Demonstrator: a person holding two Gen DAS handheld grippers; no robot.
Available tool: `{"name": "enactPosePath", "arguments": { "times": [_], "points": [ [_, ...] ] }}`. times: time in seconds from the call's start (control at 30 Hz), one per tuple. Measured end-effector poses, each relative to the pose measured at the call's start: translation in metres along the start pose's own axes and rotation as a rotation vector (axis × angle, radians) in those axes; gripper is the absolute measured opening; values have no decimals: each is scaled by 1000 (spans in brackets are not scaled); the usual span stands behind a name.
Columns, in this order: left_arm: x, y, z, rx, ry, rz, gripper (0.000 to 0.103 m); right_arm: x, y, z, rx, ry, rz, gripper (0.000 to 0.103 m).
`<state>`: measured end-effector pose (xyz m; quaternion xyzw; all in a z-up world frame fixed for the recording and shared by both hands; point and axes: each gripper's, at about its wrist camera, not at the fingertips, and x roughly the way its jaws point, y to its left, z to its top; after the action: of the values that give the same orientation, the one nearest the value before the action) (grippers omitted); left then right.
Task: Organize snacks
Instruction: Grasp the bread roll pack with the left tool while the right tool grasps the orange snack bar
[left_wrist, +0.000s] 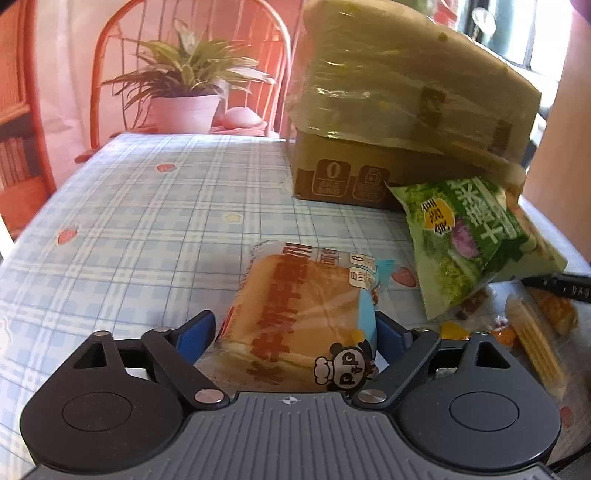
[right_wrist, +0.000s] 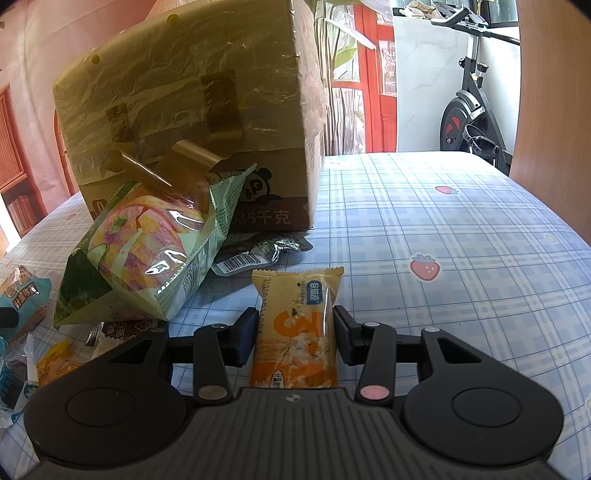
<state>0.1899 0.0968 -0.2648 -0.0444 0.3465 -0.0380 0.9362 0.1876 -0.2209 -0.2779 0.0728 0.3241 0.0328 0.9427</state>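
Bread packet (left_wrist: 299, 317) between left jaws, snack bar (right_wrist: 295, 332) between right.

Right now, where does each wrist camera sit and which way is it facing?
Left wrist: behind the left gripper, angled down across the checked table toward the plant and chair; its fingers flank a bread pack. Only the gripper shows.
Right wrist: behind the right gripper, angled down toward an exercise bike; its fingers hold a yellow snack bar. Only the gripper shows.
Shared: the cardboard box and the green snack bag.
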Motion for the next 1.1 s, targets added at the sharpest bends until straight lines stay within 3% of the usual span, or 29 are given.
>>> {"name": "enactPosePath", "arguments": {
  "times": [0.23,1.1],
  "points": [
    [-3,-5,-1,3,-28,11,80,0,0,0,1,-1,1,47],
    [-9,-3,-1,3,-37,16,79,-3,0,-1,30,1,-14,47]
  ]
}}
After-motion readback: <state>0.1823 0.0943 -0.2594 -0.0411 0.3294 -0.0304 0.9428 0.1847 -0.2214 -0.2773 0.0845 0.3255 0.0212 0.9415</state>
